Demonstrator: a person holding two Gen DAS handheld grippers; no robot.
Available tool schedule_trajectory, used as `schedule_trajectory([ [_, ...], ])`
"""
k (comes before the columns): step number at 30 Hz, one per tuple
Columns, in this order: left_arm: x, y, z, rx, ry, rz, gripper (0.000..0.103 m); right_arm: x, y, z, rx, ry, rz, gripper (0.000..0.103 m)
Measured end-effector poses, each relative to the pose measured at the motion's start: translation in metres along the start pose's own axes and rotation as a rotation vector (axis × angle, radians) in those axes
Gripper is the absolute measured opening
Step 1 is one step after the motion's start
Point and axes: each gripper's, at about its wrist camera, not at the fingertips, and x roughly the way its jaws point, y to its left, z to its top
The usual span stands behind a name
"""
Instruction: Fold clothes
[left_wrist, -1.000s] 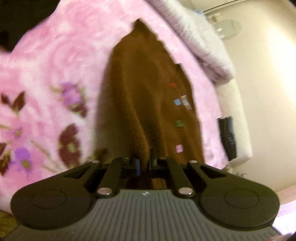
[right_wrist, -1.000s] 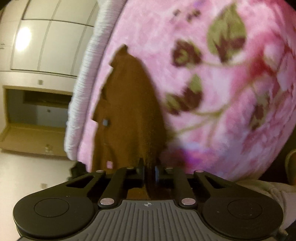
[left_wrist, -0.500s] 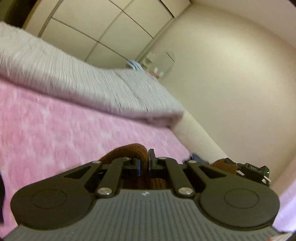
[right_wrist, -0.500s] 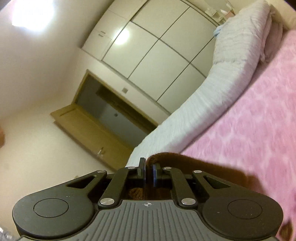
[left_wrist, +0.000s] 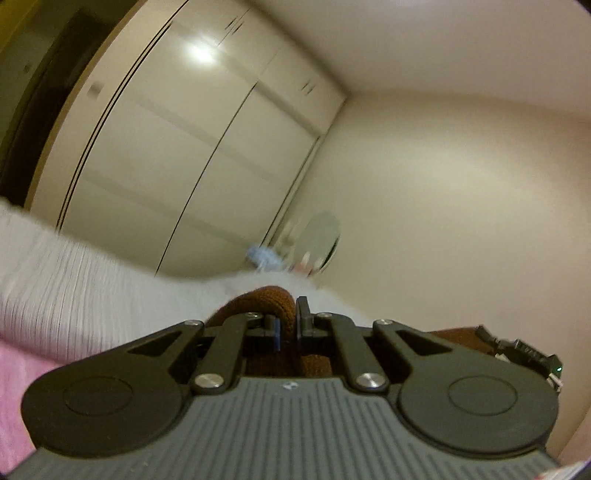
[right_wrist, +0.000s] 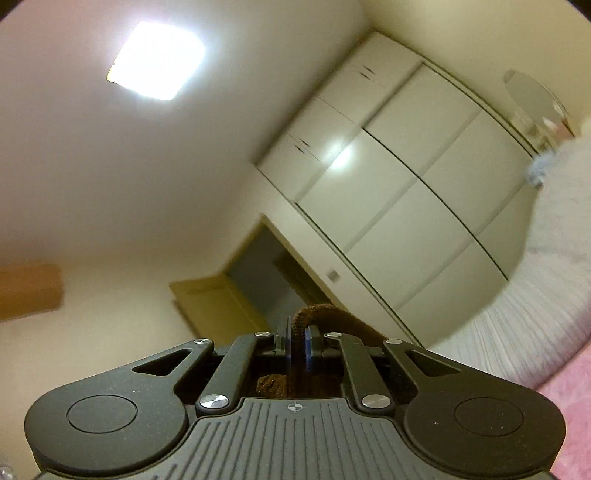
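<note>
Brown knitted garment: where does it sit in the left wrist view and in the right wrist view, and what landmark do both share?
Left wrist view: the brown knitted garment bulges at lower centre, pinched in the left hand-held gripper.
Right wrist view: the same garment humps at lower centre, pinched in the right hand-held gripper.
Shared landmark: the white wardrobe doors, upper left in the left view, right of centre in the right view.

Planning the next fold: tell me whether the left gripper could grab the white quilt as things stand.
Probably not. The left gripper is already shut on the brown knit, so its jaws are taken. The white quilt lies ahead with nothing between, but the knit would have to be released first.
</note>
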Motion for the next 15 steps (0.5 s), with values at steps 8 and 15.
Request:
schedule_trajectory([
  [8,-0.073,0.056,-0.201,-0.247,0.390,0.107,0.005,-0.161,-0.096,-0.129,0.309,0.333,-0.343,0.008],
  [15,-0.116,0.101,-0.357,-0.490,0.726,0.426,0.001,-0.277,-0.183,-0.257,0.503,0.551,-0.887,0.008],
])
